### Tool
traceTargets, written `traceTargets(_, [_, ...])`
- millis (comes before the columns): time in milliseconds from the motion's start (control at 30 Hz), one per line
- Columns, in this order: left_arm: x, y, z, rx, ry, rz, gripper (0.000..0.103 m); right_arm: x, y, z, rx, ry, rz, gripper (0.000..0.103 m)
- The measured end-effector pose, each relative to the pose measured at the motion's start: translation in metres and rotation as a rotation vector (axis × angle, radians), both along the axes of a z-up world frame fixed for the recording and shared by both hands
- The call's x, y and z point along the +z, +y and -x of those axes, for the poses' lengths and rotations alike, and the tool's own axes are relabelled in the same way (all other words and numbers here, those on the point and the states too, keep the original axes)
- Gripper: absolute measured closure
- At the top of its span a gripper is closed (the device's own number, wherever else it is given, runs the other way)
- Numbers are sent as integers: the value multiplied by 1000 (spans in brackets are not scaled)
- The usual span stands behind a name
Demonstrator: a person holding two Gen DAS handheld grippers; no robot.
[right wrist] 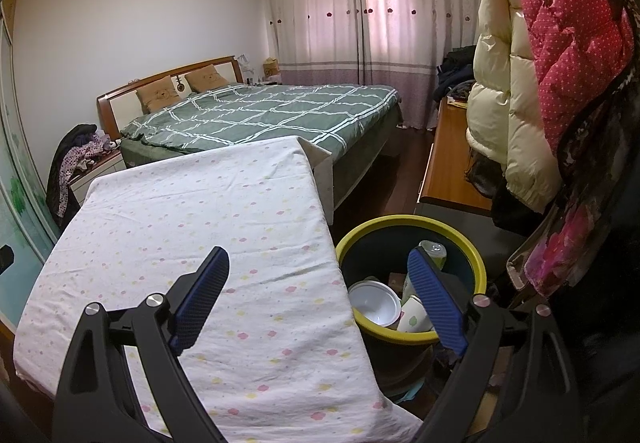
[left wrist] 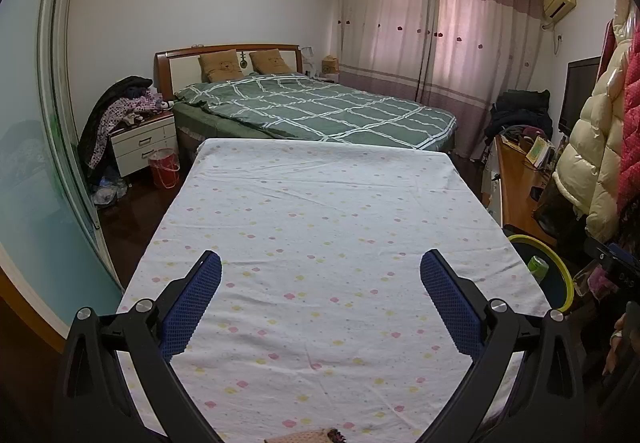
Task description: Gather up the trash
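While both the left gripper (left wrist: 320, 277) and right gripper (right wrist: 318, 275) hang released and empty, the bin (right wrist: 476, 243) of cups sits just right of the right gripper, nearer it.

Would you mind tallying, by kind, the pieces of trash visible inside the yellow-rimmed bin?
White bowl: 1
Paper cup with green print: 1
Green can: 1
Total: 3 clearly visible in the bin; a brown scrap behind them is too hidden to identify. Both claws are open and empty.

place: home bedroom | evidence: made bed (left wrist: 316, 111), curtains (left wrist: 436, 27), nightstand (left wrist: 144, 143)
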State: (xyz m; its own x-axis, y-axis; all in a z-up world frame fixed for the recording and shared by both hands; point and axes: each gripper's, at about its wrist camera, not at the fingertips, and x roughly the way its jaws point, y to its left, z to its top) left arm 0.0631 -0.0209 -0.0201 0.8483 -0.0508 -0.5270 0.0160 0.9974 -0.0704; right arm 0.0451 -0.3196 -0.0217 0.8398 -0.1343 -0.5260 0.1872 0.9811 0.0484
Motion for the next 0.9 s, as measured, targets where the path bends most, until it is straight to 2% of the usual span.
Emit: traceTargets(900, [-11,-1,-4,-10,18,20,5,-3,-1,-1,0,6,-3,17])
